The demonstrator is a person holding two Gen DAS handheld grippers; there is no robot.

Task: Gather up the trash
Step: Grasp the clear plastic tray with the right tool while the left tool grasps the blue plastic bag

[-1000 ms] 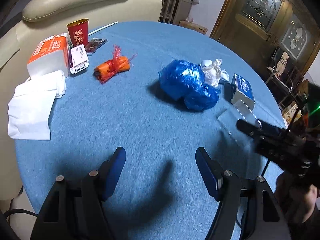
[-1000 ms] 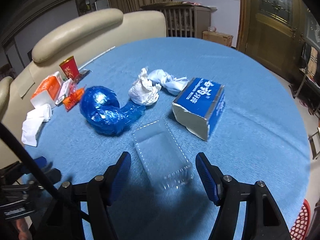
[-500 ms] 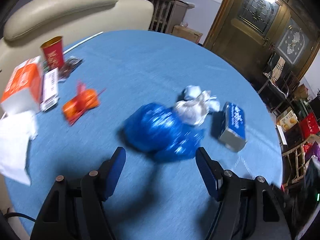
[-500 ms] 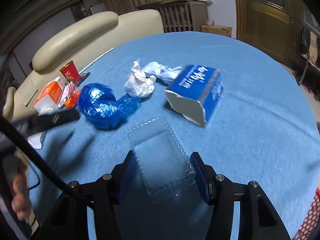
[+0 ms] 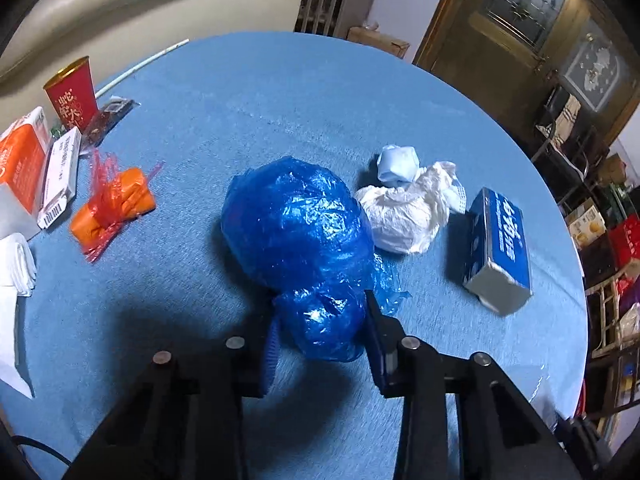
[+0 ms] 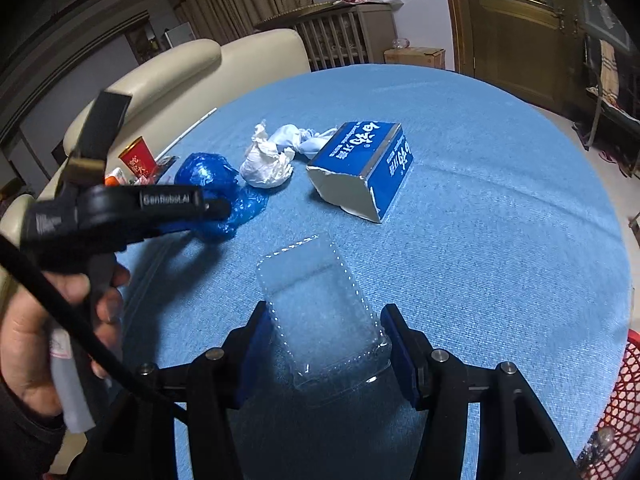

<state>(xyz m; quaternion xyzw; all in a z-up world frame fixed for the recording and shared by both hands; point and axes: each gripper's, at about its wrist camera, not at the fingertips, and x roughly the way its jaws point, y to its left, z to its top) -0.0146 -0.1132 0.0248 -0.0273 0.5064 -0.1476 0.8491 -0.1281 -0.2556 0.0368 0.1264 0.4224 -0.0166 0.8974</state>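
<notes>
A crumpled blue plastic bag (image 5: 296, 232) lies mid-table. My left gripper (image 5: 320, 340) is closed around its near lobe, both pads against the plastic; it also shows in the right wrist view (image 6: 208, 184). My right gripper (image 6: 326, 344) is closed on a clear plastic tray (image 6: 320, 304), its pads touching both long sides. A white crumpled paper wad (image 5: 404, 212) and a blue carton (image 5: 500, 248) lie to the right of the bag. An orange wrapper (image 5: 114, 208) lies to the left.
A red paper cup (image 5: 72, 96), an orange tissue pack (image 5: 20, 160), a white box (image 5: 60, 176) and white napkins (image 5: 12, 264) sit at the table's left edge. A red mesh basket (image 6: 618, 400) stands off the table's right edge. A cream sofa (image 5: 120, 4) stands behind.
My left gripper moved right and forward to the blue bag and closed on its near lobe. My right gripper moved forward around the clear tray and narrowed onto its sides.
</notes>
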